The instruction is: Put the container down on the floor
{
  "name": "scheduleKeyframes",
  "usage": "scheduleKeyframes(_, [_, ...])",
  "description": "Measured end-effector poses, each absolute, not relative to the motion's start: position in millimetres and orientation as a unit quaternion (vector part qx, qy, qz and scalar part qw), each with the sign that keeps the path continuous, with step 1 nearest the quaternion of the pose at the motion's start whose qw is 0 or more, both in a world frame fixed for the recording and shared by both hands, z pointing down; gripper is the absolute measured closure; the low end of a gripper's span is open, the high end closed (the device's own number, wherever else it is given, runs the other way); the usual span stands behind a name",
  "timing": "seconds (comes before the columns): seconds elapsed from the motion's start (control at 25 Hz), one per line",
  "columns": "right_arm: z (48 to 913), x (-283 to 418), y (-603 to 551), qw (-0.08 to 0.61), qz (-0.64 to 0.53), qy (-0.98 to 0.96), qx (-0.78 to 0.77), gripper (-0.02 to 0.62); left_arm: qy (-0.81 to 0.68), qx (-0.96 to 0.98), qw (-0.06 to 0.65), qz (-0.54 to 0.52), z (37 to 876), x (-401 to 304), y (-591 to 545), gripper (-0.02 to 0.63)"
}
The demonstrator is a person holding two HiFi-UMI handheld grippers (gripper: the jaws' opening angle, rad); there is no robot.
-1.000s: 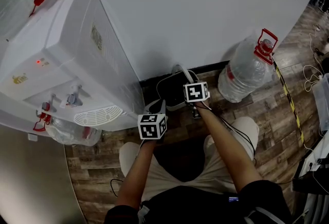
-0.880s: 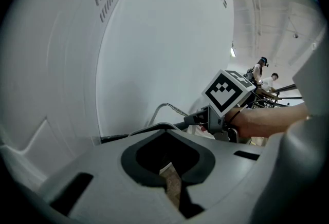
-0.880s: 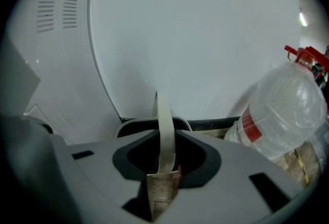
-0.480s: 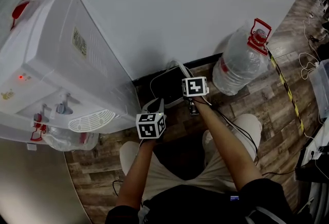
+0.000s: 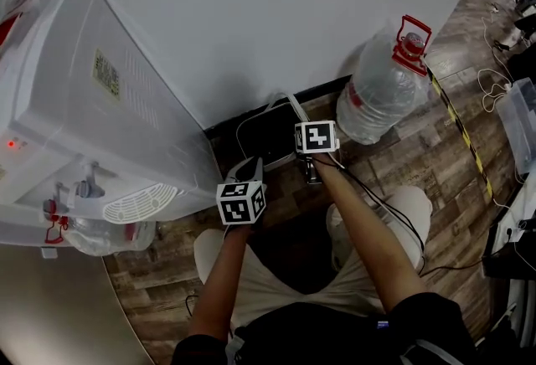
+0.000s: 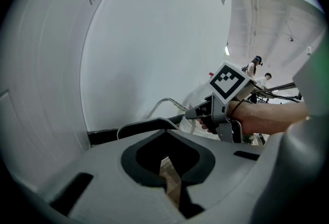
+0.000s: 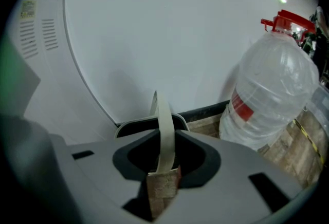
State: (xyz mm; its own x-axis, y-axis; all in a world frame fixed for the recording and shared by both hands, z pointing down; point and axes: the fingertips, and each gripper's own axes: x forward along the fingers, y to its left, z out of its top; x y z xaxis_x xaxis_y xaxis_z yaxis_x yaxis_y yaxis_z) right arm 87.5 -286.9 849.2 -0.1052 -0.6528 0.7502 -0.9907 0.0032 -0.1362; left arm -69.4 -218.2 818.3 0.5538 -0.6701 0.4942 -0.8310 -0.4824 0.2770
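A white wall runs along the far edge of the wood-look floor (image 5: pixel 419 162), with a black skirting at its foot. A white water dispenser (image 5: pixel 92 120) stands to the left. The dark container (image 5: pixel 270 137) sits against that far edge, in the gap between the dispenser and a big clear water bottle (image 5: pixel 385 91) with a red cap.

The right gripper (image 5: pixel 301 127) has its jaws pinched on the container's pale hoop handle (image 7: pixel 164 130), which stands up straight between them. The left gripper (image 5: pixel 253 167) hangs just beside the container's near rim. Its jaws are drawn nearly together with nothing in them, only floorboards showing through the slit.

I can't tell from here whether the base is already touching the boards. To finish well, I'd say lower straight down with the handle kept vertical, so the container doesn't swing into the wall. Let the weight settle flat before easing the jaws apart (a thin hoop like that may flop over once released).

Room is tight on the wall side and towards the dispenser. The bottle is close on the right, though apart from the container. The open way out is back towards the person's knees at the near edge. Striped tape (image 5: pixel 456 116) and loose cables lie well off to the right.
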Motion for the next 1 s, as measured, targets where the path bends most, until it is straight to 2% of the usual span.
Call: scheduleKeyframes(1.0, [898.4, 147.2, -284.6, 0.225, 0.368, -0.624, 0.652, 0.502, -0.408, 0.853, 0.272, 0.179, 852.8, -32.6, -221.7, 0.591])
